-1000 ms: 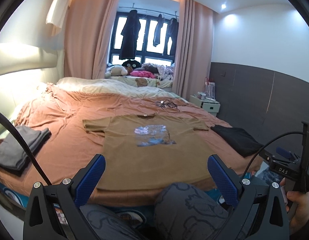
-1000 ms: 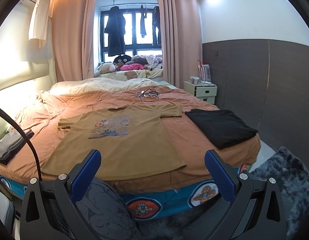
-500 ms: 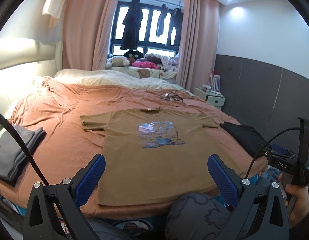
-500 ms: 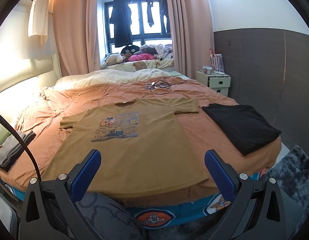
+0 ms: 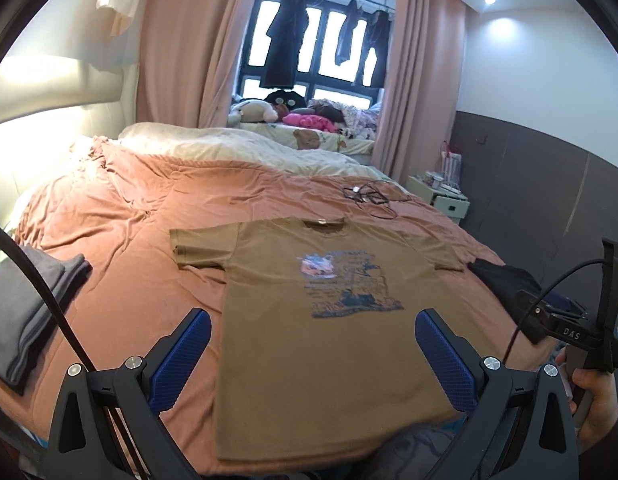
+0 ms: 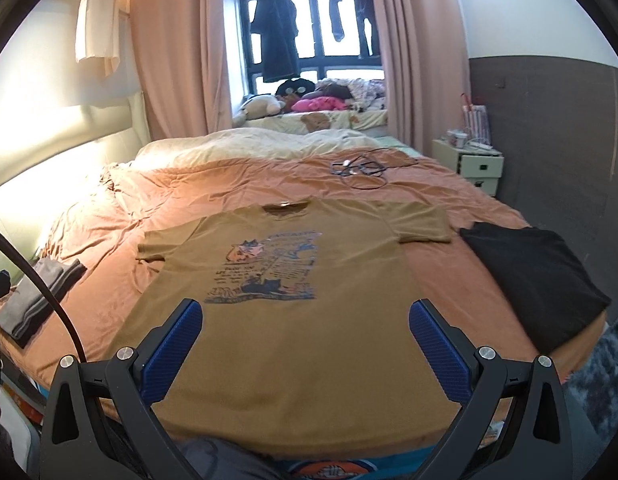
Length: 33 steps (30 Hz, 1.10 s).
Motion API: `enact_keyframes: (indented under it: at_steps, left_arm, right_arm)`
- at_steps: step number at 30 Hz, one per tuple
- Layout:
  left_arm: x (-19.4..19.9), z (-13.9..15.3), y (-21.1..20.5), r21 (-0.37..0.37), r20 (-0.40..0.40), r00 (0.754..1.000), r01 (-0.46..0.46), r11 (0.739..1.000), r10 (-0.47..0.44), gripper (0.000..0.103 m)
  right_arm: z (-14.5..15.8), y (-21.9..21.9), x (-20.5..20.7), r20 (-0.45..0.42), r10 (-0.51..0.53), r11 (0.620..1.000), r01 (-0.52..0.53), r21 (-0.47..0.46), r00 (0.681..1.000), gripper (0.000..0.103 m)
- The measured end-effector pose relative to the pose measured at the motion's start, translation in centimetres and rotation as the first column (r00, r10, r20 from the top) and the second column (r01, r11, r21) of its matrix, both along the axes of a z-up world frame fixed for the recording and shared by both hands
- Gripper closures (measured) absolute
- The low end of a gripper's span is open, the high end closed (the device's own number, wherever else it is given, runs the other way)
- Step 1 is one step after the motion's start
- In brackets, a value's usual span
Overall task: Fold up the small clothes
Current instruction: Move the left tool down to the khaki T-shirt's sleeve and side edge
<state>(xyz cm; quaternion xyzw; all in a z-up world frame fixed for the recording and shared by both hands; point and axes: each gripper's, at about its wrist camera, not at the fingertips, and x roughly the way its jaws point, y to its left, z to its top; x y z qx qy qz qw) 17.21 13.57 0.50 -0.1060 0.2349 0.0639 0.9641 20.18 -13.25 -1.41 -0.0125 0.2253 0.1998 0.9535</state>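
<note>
A brown T-shirt (image 5: 325, 320) with a blue and orange print lies flat and face up on the orange bedcover (image 5: 121, 280), collar away from me, hem at the near bed edge. It also shows in the right wrist view (image 6: 293, 320). My left gripper (image 5: 309, 348) is open and empty, held above the shirt's lower half. My right gripper (image 6: 305, 340) is open and empty, above the shirt's hem. The right gripper's body (image 5: 569, 332) shows at the right of the left wrist view, held in a hand.
A folded grey garment (image 5: 25, 312) lies at the bed's left edge and shows in the right wrist view (image 6: 37, 300). A black garment (image 6: 537, 280) lies right of the shirt. Tangled cables (image 6: 357, 168) lie beyond the collar. A white nightstand (image 6: 477, 164) stands at the far right.
Both grippers have moved forward and up over the bed, so the shirt now lies closer beneath them. Both stay open. The shirt has not moved.
</note>
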Motion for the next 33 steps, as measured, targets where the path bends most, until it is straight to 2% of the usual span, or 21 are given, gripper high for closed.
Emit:
enact_keyframes:
  at_steps: [10,14,20,25,27,29,33]
  left_arm:
    - [6.1,-0.6,5.2,-0.024,-0.06,0.997,-0.049,0.999,0.048,0.004]
    - [9.4,-1.4,7.6,-0.04,-0.104,0.993,-0.066,0.997,0.061,0.019]
    - [14.3,-3.1,11.7,-0.083,-0.169,0.983,-0.079,0.993,0.064,0.032]
    - [18.7,-5.1,15.5,-0.099,-0.237,0.969,-0.102,0.99,0.076,0.042]
    - [20.2,-6.2,17.2,-0.107,-0.272,0.958,-0.123,0.987,0.09,0.045]
    - [22.0,-7.6,19.3,-0.124,-0.311,0.944,-0.152,0.981,0.107,0.051]
    - [24.7,-9.8,22.8,-0.143,-0.356,0.923,-0.205,0.968,0.143,0.051]
  right_arm:
    - [1.3,2.5,7.3,-0.046,0.054,0.999,-0.054,0.001,0.998,0.0]
    - [1.5,3.9,10.8,-0.078,0.081,0.997,-0.079,0.025,0.994,0.001]
    - [1.2,6.4,17.1,-0.176,0.122,0.991,-0.11,0.077,0.977,0.027]
    - [0.8,8.3,21.7,-0.249,0.17,0.982,-0.142,0.125,0.954,0.036]
    - [0.5,9.1,23.3,-0.266,0.189,0.978,-0.155,0.143,0.945,0.039]
    - [0.0,10.1,24.8,-0.284,0.211,0.972,-0.17,0.164,0.935,0.043]
    - [-1.5,12.1,28.0,-0.337,0.231,0.966,-0.176,0.188,0.913,0.045]
